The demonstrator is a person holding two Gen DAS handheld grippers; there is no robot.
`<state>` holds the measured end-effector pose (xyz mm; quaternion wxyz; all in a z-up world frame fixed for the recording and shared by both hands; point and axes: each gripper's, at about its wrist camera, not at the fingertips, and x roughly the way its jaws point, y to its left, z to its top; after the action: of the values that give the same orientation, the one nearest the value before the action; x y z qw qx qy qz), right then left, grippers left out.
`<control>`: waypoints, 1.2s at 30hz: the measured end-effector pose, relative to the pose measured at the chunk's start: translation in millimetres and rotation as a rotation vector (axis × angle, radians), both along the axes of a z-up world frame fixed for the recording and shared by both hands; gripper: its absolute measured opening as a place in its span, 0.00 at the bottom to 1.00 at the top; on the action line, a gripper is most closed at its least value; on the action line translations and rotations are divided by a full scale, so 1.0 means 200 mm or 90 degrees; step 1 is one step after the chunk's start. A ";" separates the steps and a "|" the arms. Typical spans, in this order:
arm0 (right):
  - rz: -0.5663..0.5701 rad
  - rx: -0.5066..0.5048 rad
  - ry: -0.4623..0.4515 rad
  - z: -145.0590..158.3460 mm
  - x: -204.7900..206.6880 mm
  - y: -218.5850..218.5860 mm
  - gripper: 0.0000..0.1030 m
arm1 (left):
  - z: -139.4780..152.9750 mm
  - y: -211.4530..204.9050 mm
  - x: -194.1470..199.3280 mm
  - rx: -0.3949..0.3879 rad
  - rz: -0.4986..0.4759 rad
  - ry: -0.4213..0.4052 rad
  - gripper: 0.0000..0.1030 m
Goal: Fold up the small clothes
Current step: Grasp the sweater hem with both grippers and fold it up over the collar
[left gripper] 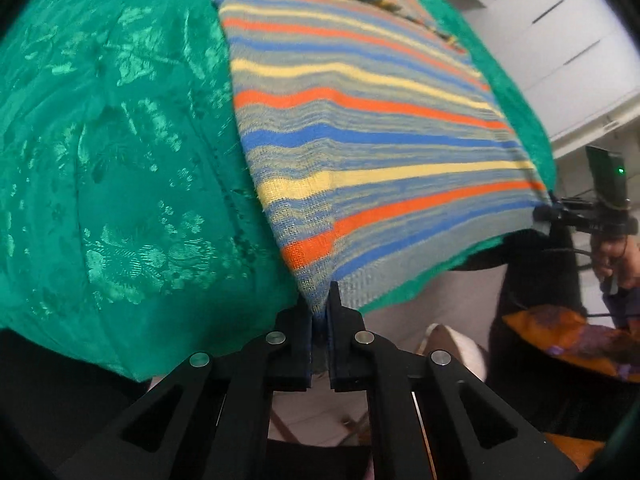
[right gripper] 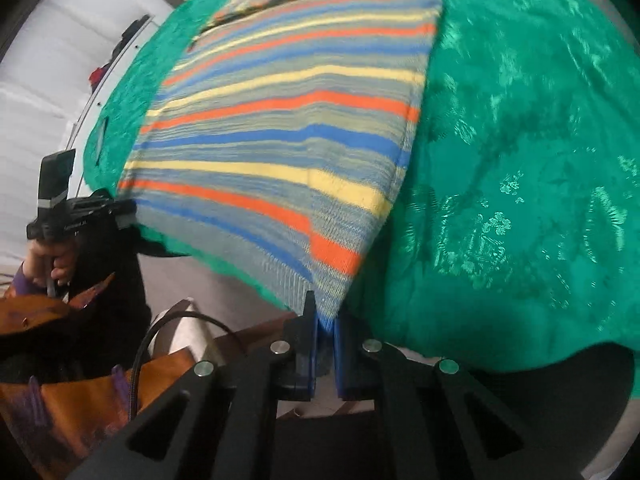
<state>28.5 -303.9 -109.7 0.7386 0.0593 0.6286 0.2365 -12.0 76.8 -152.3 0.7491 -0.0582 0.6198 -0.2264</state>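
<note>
A knitted garment (left gripper: 360, 120) with orange, blue and yellow stripes lies flat on a green floral tablecloth (left gripper: 100, 160); its hem hangs a little over the near table edge. My left gripper (left gripper: 320, 304) is shut on the hem's near left corner. In the right wrist view, the same garment (right gripper: 288, 120) lies on the tablecloth (right gripper: 520, 160), and my right gripper (right gripper: 324, 312) is shut on the near right corner. Each view also shows the other gripper pinching the opposite hem corner: the right gripper (left gripper: 548, 214) and the left gripper (right gripper: 126, 212). A folded sleeve lies at the garment's far end.
White cabinets (left gripper: 560, 40) stand beyond the table's right side. A person's hand (left gripper: 616, 256) holds the right gripper's handle, above orange and purple patterned fabric (left gripper: 568, 336). A black cable (right gripper: 160, 332) loops below the table edge. Pale floor shows under the grippers.
</note>
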 end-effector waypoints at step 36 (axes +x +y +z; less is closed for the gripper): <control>-0.048 0.048 -0.174 0.19 1.61 0.01 0.35 | 0.14 0.16 1.50 -0.085 0.144 -0.164 0.71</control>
<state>349.9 -301.7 -72.0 0.8228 0.0776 0.5103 0.2377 287.2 109.7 -124.4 0.8376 -0.1472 0.4917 -0.1869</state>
